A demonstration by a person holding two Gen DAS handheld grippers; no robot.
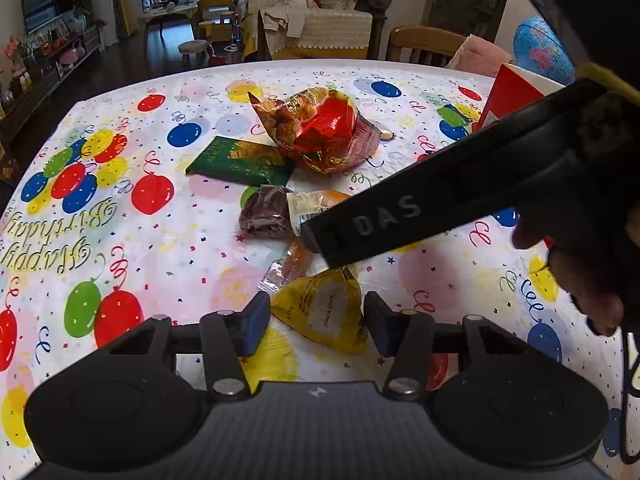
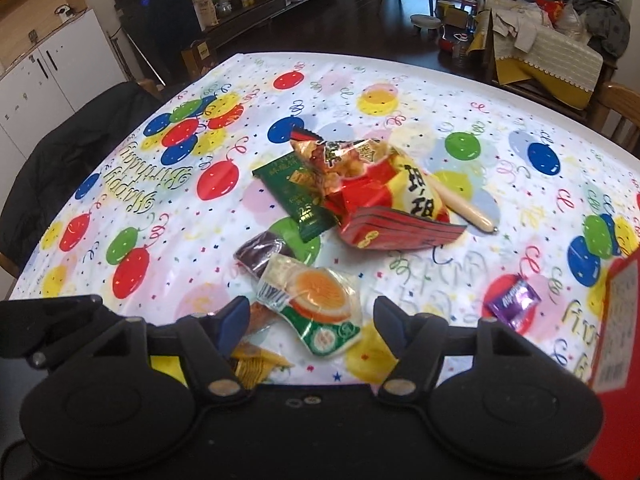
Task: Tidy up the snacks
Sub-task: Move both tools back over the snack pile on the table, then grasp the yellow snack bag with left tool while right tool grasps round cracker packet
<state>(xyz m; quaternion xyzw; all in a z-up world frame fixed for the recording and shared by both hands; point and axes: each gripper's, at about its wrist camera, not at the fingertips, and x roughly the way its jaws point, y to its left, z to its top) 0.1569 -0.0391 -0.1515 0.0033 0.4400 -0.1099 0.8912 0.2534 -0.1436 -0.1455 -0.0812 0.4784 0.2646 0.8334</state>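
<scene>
On table (image 1: pixel 168 248), mid-cloth: snack pile. Left tool (image 1: pixel 316 322) released, fingers flanking yellow packet (image 1: pixel 324 312). Right tool (image 2: pixel 308 322) released, orange-print packet (image 2: pixel 316 300) between fingers. Red bag (image 2: pixel 380 196) beyond.

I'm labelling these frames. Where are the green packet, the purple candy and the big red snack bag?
green packet (image 1: pixel 240 160), left wrist view, middle of its face
purple candy (image 2: pixel 514 305), right wrist view, wrapper centre
big red snack bag (image 2: pixel 384 200), right wrist view, crumpled front

Red box (image 2: pixel 616 320) cut off by the edge; yellow packet (image 2: pixel 256 364) half hidden
</scene>
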